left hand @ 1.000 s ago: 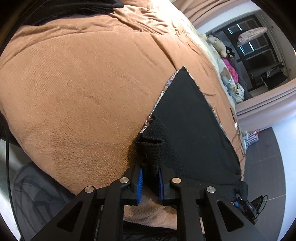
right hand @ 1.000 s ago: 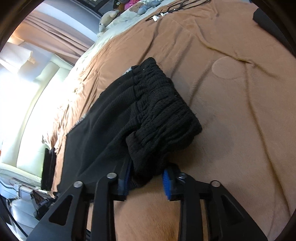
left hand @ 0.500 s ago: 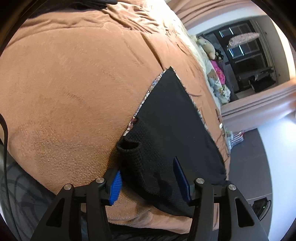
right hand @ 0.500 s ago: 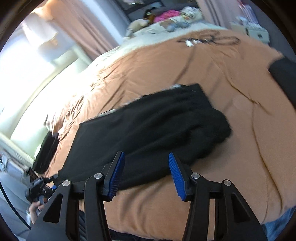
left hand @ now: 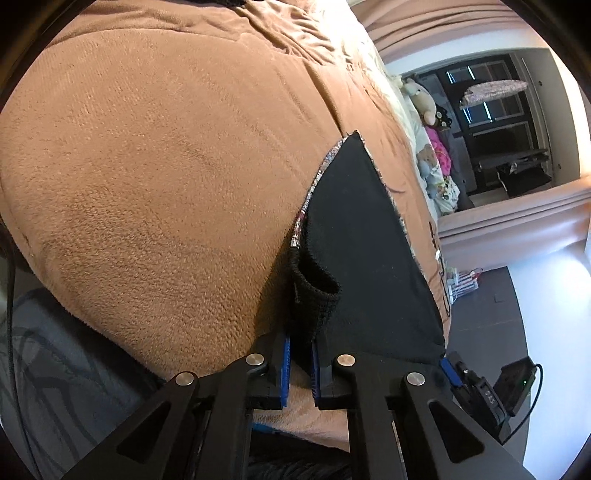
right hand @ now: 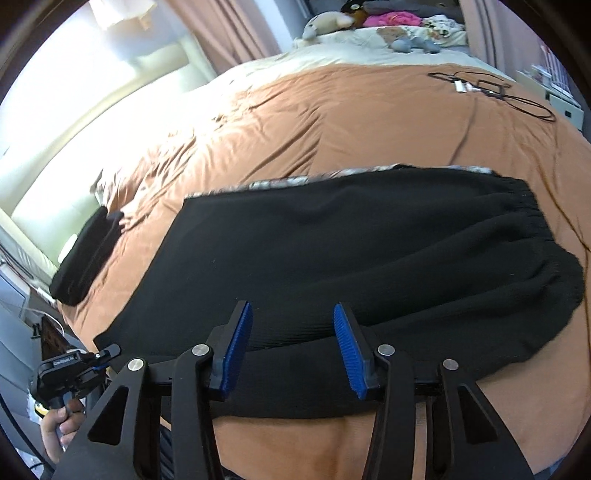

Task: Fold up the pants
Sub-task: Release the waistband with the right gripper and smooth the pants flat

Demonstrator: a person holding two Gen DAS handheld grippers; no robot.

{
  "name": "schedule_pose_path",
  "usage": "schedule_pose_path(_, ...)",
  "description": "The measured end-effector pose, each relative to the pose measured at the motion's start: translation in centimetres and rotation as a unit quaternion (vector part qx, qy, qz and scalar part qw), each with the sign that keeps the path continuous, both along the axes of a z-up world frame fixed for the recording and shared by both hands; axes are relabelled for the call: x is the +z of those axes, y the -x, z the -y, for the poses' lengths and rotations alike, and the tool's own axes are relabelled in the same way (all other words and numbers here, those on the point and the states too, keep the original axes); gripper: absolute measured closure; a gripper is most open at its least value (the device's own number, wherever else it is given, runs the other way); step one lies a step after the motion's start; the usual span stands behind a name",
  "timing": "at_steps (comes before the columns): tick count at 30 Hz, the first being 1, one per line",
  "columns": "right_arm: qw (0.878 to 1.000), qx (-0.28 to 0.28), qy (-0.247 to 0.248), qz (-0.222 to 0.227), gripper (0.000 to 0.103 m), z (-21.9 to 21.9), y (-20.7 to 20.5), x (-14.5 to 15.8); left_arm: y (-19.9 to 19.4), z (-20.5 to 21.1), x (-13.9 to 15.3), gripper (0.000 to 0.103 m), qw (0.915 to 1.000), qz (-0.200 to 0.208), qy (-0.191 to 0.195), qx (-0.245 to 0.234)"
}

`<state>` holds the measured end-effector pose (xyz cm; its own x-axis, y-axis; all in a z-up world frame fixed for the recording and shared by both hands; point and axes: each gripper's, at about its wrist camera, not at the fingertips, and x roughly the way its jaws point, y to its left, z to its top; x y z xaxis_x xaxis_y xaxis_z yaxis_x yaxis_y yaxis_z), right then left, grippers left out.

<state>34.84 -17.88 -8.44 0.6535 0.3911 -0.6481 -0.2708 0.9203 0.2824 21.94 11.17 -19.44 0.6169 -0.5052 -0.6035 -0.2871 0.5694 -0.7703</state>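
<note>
— Where are the pants (right hand: 369, 251) now?

— Spread flat across the near half of the bed, on the brown blanket (right hand: 332, 122), waistband to the right, legs running off left. The right-hand camera takes in nearly the whole garment; the left-hand one only sees a dark wedge of it (left hand: 369, 240).

— And the left gripper (left hand: 300, 363)?

— Clenched on a ribbed cuff (left hand: 314, 295) at the near left corner; the fabric bunches up between its blue pads. From the right camera you only catch that gripper (right hand: 74, 365) at the far left edge, with the person's hand (right hand: 61, 424) under it, and the pinch is hidden.

— The right gripper (right hand: 293, 350)?

— Hovering over the near edge of the pants, its jaws apart and closing, blue pads clear of the cloth. Nothing grasped.

— Anything else?

— A black folded item (right hand: 85, 258) lies left of the pants. Cables (right hand: 491, 88) lie far right; soft toys (right hand: 369, 22) sit on the pale bedding beyond, which the left camera shows small, at its right (left hand: 428, 107).
</note>
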Motion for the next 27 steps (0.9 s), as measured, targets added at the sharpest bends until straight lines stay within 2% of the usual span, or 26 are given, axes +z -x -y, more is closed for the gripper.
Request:
schedule_pose_path(2,1.000,0.004,0.006,-0.009,0.064,-0.5,-1.6,-0.4,0.1,-0.1,0.0,0.094,1.0000,0.000,0.000,-0.002)
schedule_pose_path(5,0.999,0.016,0.018,-0.022,0.065,-1.4,-1.5,-1.4,0.0,-0.3,-0.1,0.094,1.0000,0.000,0.006,-0.004)
schedule_pose_path(9,0.997,0.031,0.056,-0.053,0.074,-2.5,-1.3,-3.7,-0.3,-0.3,-0.3,0.093,0.9999,0.000,0.013,-0.001)
schedule_pose_path(13,0.993,0.048,0.081,-0.071,0.074,-3.0,-0.3,-4.5,-0.6,-0.2,-0.2,0.084,0.9999,0.003,0.014,0.000)
schedule_pose_path(17,0.990,0.061,0.090,-0.086,0.077,-3.0,0.2,-3.3,-0.9,-0.1,-0.2,0.081,0.9998,0.002,0.020,0.007)
schedule_pose_path(22,0.994,0.061,0.068,-0.057,0.078,-3.0,-0.2,-0.3,-0.6,0.0,-0.4,0.081,0.9996,0.005,0.023,0.017)
schedule_pose_path(25,0.995,0.054,0.063,-0.046,0.078,-3.4,-1.1,0.4,-0.2,0.0,-0.4,0.081,0.9994,0.003,0.025,0.022)
schedule_pose_path(27,0.996,0.046,0.059,-0.049,0.078,-3.7,-2.3,0.2,-0.1,0.0,-0.3,0.086,0.9995,0.001,0.020,0.025)
